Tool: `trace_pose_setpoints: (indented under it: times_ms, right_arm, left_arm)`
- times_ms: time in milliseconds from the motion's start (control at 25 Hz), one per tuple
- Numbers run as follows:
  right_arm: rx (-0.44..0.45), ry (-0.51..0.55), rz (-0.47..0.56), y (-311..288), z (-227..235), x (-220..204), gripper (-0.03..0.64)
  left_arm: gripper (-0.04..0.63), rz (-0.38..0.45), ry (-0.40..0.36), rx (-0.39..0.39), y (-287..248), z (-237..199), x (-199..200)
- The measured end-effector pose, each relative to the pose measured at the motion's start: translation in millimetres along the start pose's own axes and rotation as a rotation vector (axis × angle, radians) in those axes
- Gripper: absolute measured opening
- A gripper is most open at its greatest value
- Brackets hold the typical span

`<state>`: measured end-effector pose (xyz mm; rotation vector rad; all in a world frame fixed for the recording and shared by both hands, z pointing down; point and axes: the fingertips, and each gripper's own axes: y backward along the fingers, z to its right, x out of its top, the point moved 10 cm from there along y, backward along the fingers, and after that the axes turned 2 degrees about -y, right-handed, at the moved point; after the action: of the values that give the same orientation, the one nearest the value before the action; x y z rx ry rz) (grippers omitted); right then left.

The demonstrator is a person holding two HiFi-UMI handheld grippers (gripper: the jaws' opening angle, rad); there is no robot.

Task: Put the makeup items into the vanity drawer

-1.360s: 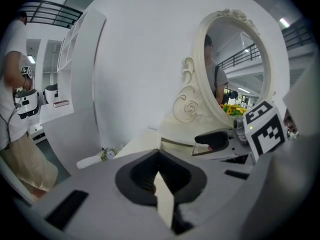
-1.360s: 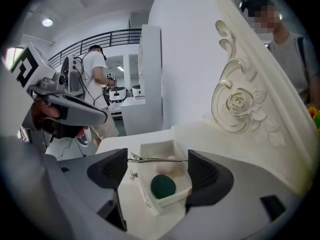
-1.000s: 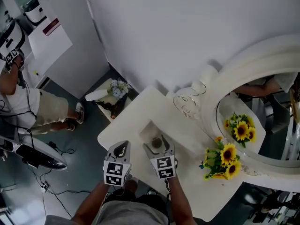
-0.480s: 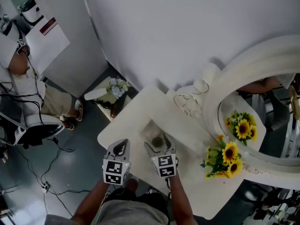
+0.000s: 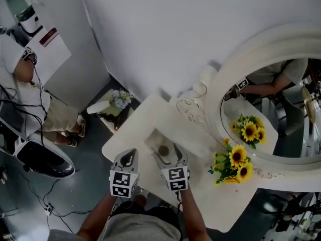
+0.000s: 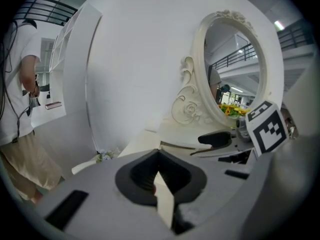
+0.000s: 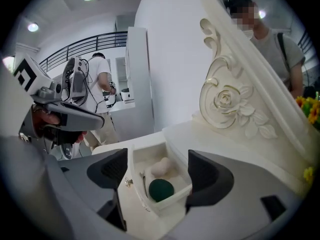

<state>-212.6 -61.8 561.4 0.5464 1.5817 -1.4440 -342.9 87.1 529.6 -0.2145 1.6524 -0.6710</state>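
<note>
The vanity drawer [image 7: 134, 170] stood open at the front edge of the vanity top [image 5: 131, 130], on the side away from the oval mirror [image 5: 266, 109]. Two makeup items lay inside the drawer: a dark green round item [image 7: 161, 189] toward the drawer front and a pale beige sponge [image 7: 161, 167] just behind it, the two close together or touching. The right gripper [image 7: 157, 173] was held over the drawer front with its jaws set wide apart; nothing was clamped between them, and the drawer contents showed through the gap. The left gripper [image 6: 159, 178] was held beside the right one, off the left side of the drawer, with its jaws brought together and no item visible between them. In the head view both grippers sat side by side at the near edge of the vanity top, the left gripper [image 5: 125, 159] apart from the drawer [image 5: 151, 140]. A bunch of sunflowers [image 5: 231, 162] stood on the vanity top at the foot of the mirror frame. A person [image 5: 30, 99] stood well apart at the left.
</note>
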Motion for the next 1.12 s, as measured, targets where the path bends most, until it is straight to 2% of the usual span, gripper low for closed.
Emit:
trace_pose_setpoints:
  times_ms: [240, 480, 520, 640, 960, 1120]
  right_arm:
    - [-0.063, -0.015, 0.088, 45.9, 8.9, 15.3, 0.391]
    - [-0.178, -0.043, 0.179, 102.2, 26.1, 27.3, 0.39]
    - [-0.202, -0.045, 0.195, 112.6, 28.8, 28.3, 0.375]
    - [-0.285, -0.057, 0.246, 145.1, 37.5, 27.9, 0.266]
    - [-0.51, -0.108, 0.364, 231.9, 57.7, 9.8, 0.129]
    - [-0.598, -0.129, 0.397, 271.6, 61.0, -4.4, 0.094]
  left_arm:
    - [0.0, 0.064, -0.051, -0.06, 7.1, 24.2, 27.7]
    - [0.0, 0.143, -0.13, -0.161, 7.3, 61.5, 63.5]
    - [0.0, 0.154, -0.142, -0.177, 8.0, 68.9, 69.1]
    - [0.0, 0.185, -0.173, -0.227, 10.8, 92.4, 82.4]
    - [0.0, 0.239, -0.256, -0.366, 14.6, 153.0, 103.5]
    - [0.0, 0.251, -0.288, -0.422, 23.7, 181.8, 110.4]
